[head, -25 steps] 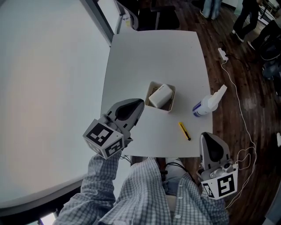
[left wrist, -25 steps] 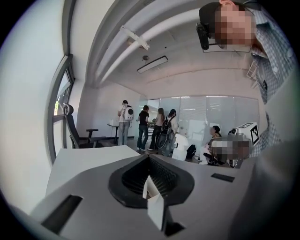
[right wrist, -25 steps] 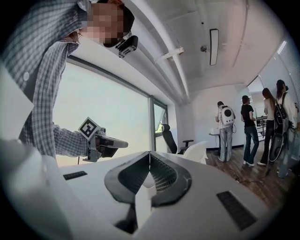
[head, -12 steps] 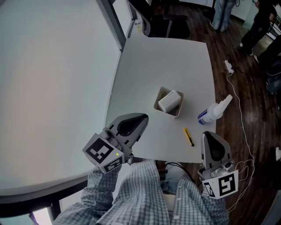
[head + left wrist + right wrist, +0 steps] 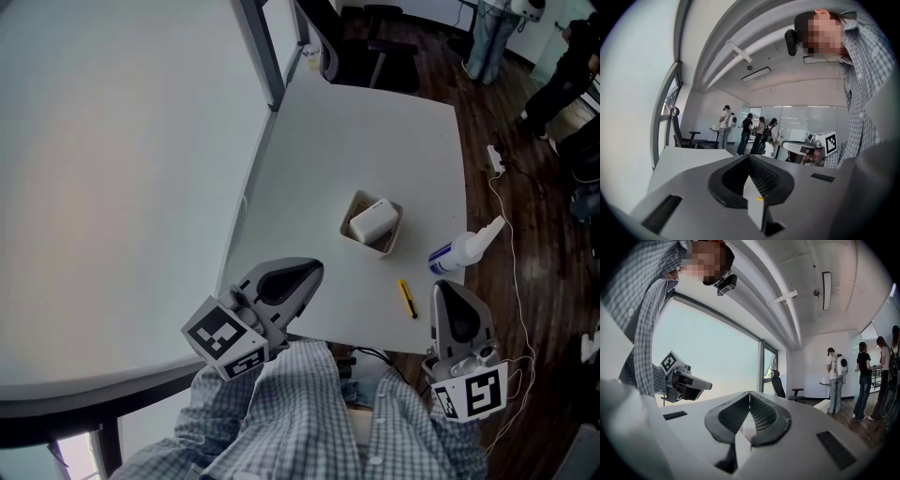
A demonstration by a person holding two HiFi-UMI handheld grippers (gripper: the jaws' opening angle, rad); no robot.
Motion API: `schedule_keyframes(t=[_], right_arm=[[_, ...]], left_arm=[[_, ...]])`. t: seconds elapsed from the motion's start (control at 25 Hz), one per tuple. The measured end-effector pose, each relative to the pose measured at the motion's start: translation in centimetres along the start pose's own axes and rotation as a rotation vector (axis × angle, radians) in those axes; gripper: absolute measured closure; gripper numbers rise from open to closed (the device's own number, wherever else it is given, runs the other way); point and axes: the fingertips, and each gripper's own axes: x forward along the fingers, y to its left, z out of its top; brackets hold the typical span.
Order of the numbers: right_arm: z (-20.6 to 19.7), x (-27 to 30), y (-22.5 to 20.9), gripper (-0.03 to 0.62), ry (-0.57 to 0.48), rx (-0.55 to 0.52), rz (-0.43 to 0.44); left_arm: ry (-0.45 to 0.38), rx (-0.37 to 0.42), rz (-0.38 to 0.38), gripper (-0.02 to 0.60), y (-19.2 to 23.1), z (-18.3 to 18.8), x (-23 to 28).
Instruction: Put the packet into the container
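Note:
A white packet [image 5: 372, 220] lies inside the small beige container [image 5: 375, 247] at the middle right of the white table [image 5: 375, 131]. My left gripper [image 5: 316, 272] hovers over the table's near left edge, well short of the container, jaws shut and empty. In the left gripper view its jaws meet at the left gripper's tip [image 5: 750, 157]. My right gripper [image 5: 449, 287] hangs off the near right corner, beside the table. The right gripper [image 5: 749, 393] is shut with nothing between its jaws.
A white spray bottle [image 5: 466, 247] lies at the table's right edge, and a yellow cutter [image 5: 408, 298] rests near the front edge. A black office chair [image 5: 370, 52] stands at the far end. A cable and power strip [image 5: 495, 159] lie on the wood floor; people [image 5: 492, 28] stand beyond.
My left gripper has drawn back from the container toward the near table edge. The whole view has shifted, so the table sits further up and right. The right gripper has hardly moved.

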Motion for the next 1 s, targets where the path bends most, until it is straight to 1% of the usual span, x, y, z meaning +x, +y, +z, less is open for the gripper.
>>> schedule_keyframes(t=[0.28,1.0], right_arm=[[0.3,1.0,0.8,0.582,0.003,-0.021,0.033],[-0.3,0.8,0.7,0.582,0.02,-0.024,0.032]], left_arm=[[-0.011,-0.008,-0.021,0.574,-0.7,0.2,0.0],[-0.013,-0.024,-0.043,0.574,-1.3,-0.2,0.6]])
